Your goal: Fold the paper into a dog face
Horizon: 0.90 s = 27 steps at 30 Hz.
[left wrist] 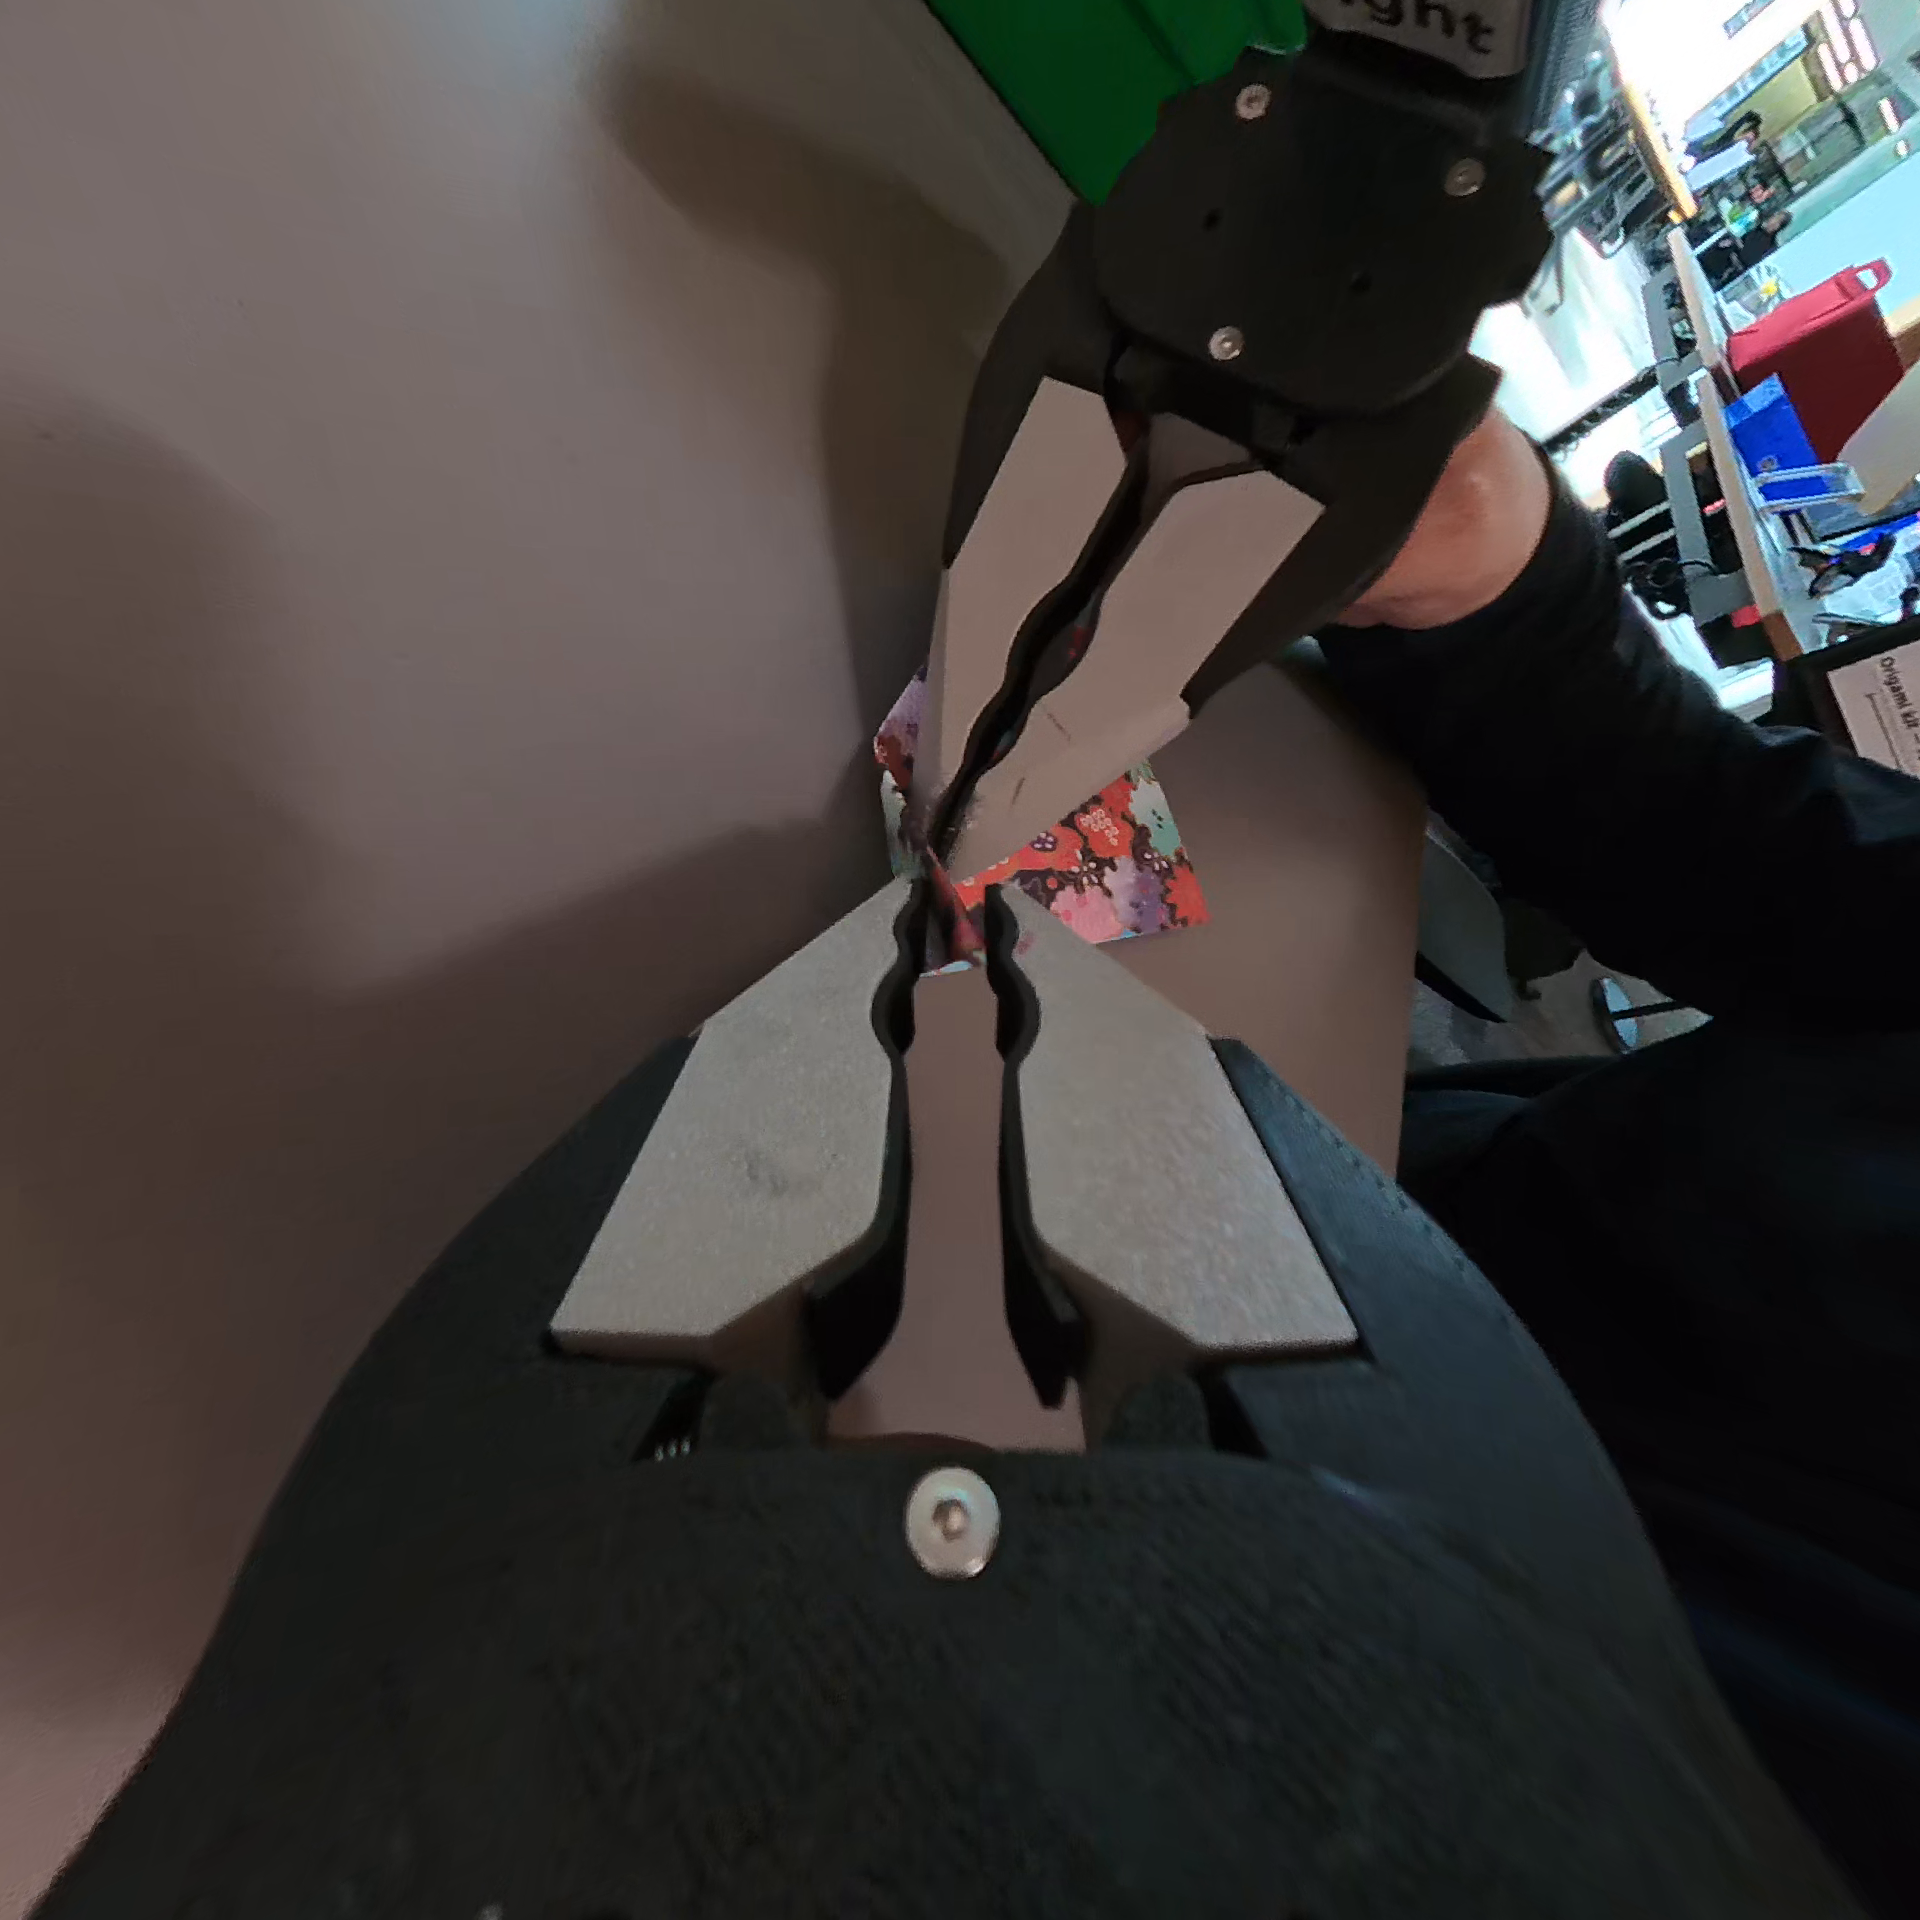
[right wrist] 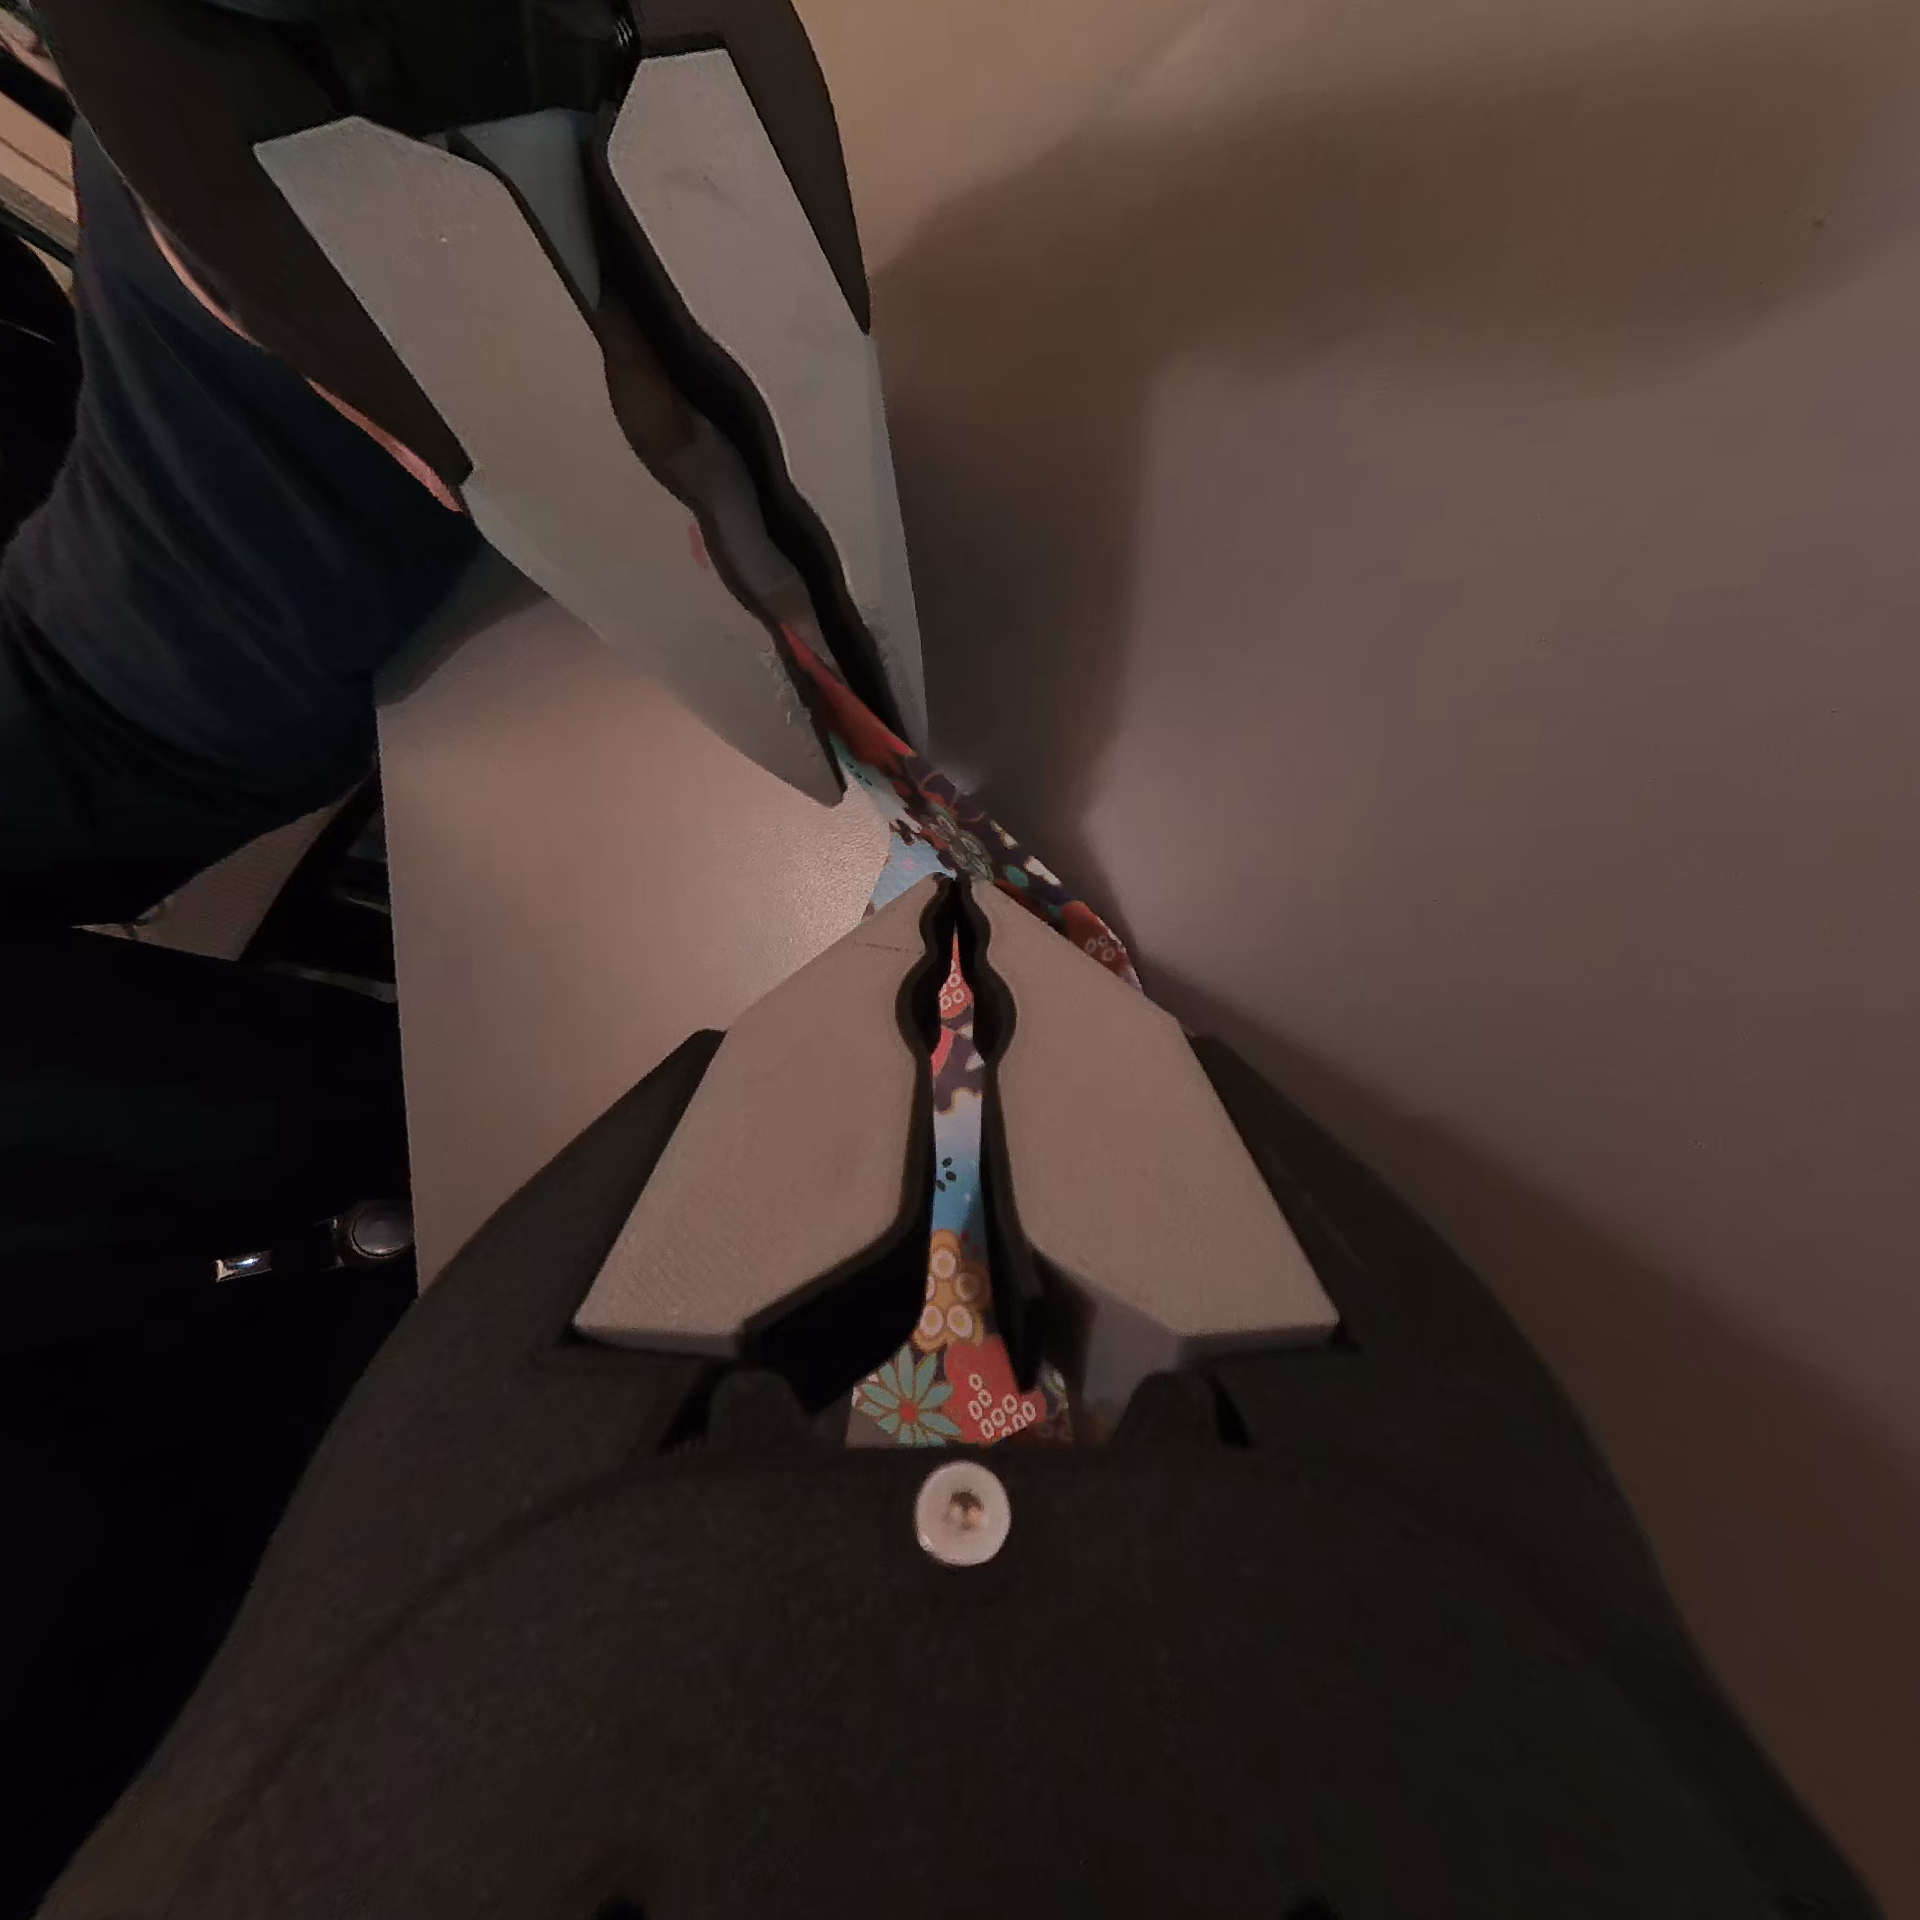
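Note:
The paper (left wrist: 1101,873) is a small sheet with a red, purple and teal flower pattern, on the grey table (left wrist: 416,520) near its edge. My left gripper (left wrist: 951,920) is shut on a raised fold of it at its near corner. My right gripper (left wrist: 940,831) comes down from above, tip to tip with the left, and is shut on the same paper. In the right wrist view the paper (right wrist: 961,836) runs under and between my right gripper (right wrist: 958,896), and the left gripper (right wrist: 831,748) pinches its far end. Most of the sheet is hidden by the fingers.
The table edge (left wrist: 1403,935) runs just right of the paper. A person's dark sleeve (left wrist: 1662,779) reaches past it. Beyond are a red box (left wrist: 1818,353), a blue box (left wrist: 1766,426) and a printed sheet (left wrist: 1886,707). Bare table (right wrist: 1455,727) lies on the far side. Left and right tips are no more than a few centimetres apart.

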{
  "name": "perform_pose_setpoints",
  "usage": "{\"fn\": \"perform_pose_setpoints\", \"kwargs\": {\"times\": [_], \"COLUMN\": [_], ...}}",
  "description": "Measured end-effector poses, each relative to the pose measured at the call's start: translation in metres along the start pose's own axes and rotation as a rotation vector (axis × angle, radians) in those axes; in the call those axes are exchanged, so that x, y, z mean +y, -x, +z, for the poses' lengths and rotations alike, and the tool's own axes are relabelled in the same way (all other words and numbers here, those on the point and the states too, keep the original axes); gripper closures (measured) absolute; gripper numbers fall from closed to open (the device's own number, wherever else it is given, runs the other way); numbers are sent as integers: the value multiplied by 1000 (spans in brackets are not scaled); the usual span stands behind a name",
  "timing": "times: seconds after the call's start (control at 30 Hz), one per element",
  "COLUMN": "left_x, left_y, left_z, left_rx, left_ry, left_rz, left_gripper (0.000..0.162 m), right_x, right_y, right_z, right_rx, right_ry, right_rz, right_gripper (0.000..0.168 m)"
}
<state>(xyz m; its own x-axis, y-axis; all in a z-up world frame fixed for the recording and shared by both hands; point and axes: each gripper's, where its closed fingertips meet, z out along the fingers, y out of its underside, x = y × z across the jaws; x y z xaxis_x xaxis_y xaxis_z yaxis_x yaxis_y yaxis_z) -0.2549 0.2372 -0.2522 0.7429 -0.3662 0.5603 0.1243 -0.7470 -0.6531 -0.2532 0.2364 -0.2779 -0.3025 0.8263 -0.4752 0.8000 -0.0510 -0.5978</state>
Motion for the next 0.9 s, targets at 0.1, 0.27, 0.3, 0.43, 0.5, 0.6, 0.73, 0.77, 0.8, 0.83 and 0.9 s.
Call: {"fn": "perform_pose_setpoints", "kwargs": {"times": [0.1, 0.27, 0.3, 0.43, 0.5, 0.6, 0.73, 0.77, 0.8, 0.83, 0.9], "left_x": [1, 5, 7, 11, 12, 11, 8, 7, 4, 0, -7], "left_y": [-4, -3, -2, -4, -6, -8, -6, -1, 5, 8, 11], "left_z": [2, 3, 4, 10, 12, 14, 16, 16, 14, 11, 5], "left_rx": [-1, -47, -57, -70, -75, -82, -89, -113, -135, -143, -138], "left_ry": [8, 35, 47, 75, 81, 76, 63, 59, 45, 21, -22], "left_rz": [45, 146, 167, 218, 247, 270, 254, 238, 215, 189, 151], "left_gripper": [154, 162, 162, 162, 162, 160, 161, 162, 162, 162, 162], "right_x": [0, 1, 1, -1, -1, -2, -3, -2, -1, 1, 3], "right_y": [0, 1, 1, -4, -5, -5, -6, -5, -4, -2, 0], "right_z": [0, -1, -1, -6, -6, -6, -6, -6, -6, -7, -7], "right_rx": [-14, -50, -61, -78, -80, -61, -57, -65, -78, -92, -101], "right_ry": [-8, -20, -23, -49, -56, -59, -62, -62, -56, -47, -38], "right_rz": [11, 13, 18, 55, 64, 50, 52, 58, 62, 64, 61], "right_gripper": [168, 168, 168, 168, 168, 168, 168, 168, 168, 168, 168]}}
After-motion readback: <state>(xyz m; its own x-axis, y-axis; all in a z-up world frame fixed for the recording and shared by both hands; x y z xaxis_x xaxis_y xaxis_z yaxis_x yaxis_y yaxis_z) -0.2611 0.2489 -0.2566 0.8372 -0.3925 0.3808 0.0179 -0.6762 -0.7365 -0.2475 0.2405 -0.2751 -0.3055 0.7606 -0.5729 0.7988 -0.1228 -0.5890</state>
